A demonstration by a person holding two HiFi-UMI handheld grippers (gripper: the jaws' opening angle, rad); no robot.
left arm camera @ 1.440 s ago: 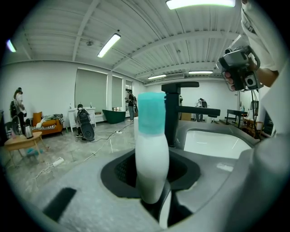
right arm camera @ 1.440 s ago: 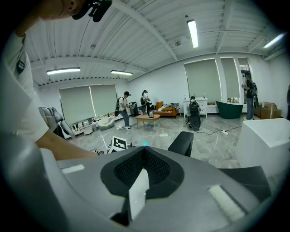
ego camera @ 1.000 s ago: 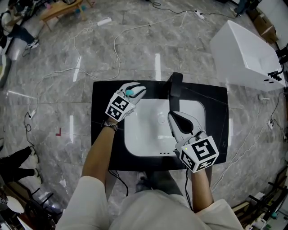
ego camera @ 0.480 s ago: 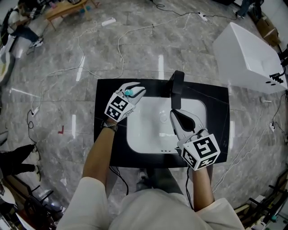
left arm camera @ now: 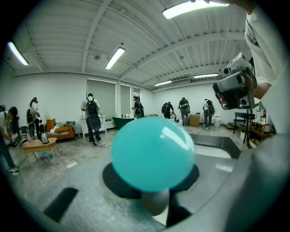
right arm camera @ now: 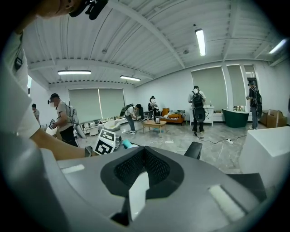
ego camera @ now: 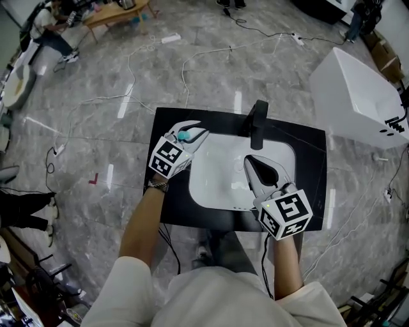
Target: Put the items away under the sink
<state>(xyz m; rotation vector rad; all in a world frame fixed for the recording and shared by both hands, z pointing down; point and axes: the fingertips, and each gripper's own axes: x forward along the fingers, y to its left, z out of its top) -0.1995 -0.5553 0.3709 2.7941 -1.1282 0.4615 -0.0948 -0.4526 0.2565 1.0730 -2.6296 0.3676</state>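
A black countertop (ego camera: 308, 153) holds a white sink basin (ego camera: 220, 185) with a black faucet (ego camera: 259, 118) at its far rim. My left gripper (ego camera: 190, 131) hovers over the basin's far left corner, shut on a teal ball (ego camera: 184, 134). In the left gripper view the ball (left arm camera: 152, 152) fills the space between the jaws. My right gripper (ego camera: 251, 161) hangs over the right half of the basin, just in front of the faucet. It is shut, its black pads (right arm camera: 131, 168) meeting with nothing between them. The space under the sink is hidden.
The sink unit stands alone on a grey marble floor with cables (ego camera: 185, 70) trailing behind it. A large white tub (ego camera: 358, 96) sits to the right. A wooden table (ego camera: 118, 11) and several people (left arm camera: 93, 118) are farther off.
The head view has drifted, so the sink sits a little more to the right. Both grippers keep their places over the basin, the left still holding the ball.
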